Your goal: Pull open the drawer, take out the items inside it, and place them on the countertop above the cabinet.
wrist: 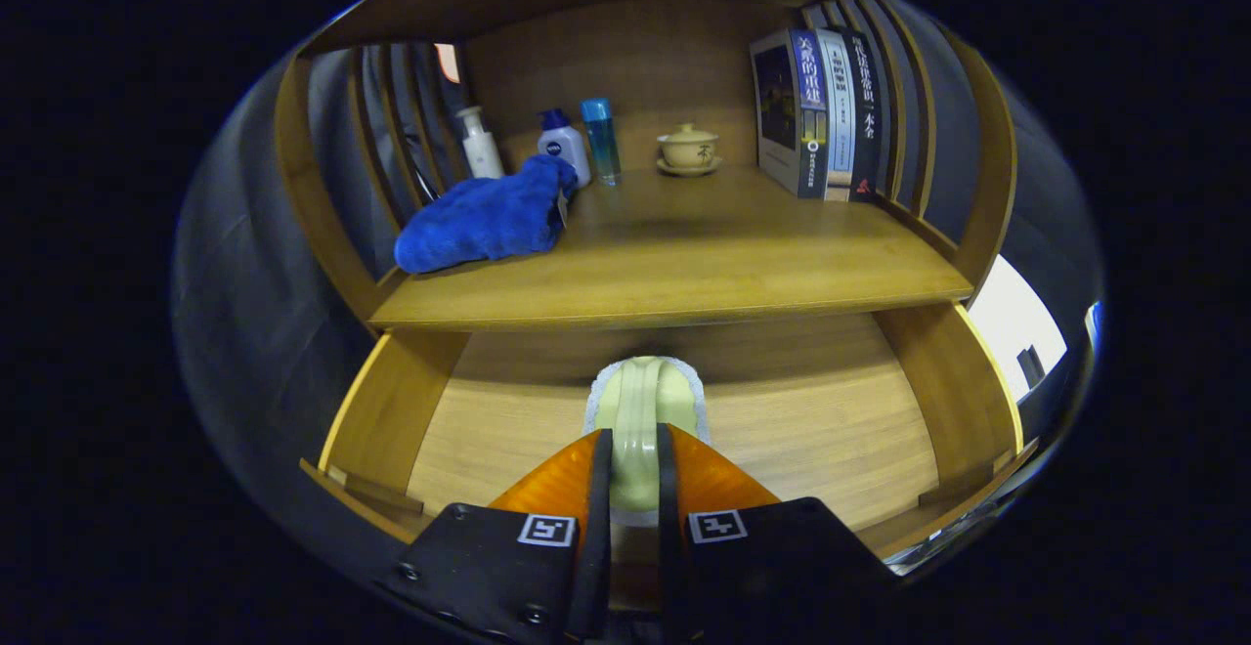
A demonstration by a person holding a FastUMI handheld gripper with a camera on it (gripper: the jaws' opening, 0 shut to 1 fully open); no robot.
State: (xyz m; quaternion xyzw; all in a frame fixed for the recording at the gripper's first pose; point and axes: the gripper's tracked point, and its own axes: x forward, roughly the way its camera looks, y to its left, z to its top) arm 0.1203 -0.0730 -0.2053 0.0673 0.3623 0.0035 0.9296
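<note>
While the drawer (391,410) stands open, the tongs (635,464) pinch a pale green brush (645,401)

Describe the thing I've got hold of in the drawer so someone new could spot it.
Start at the wooden cabinet's open drawer below the countertop. On its floor, under the countertop's front edge, lies a pale green brush with a white fringe, its handle pinched between the hand-held gripper fingers. It is the only item visible in the drawer.

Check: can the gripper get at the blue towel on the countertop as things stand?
Probably not yet. The gripper is shut on a pale green brush down in the open drawer. The blue towel lies uncovered on the countertop, but the fingers are occupied.
</note>
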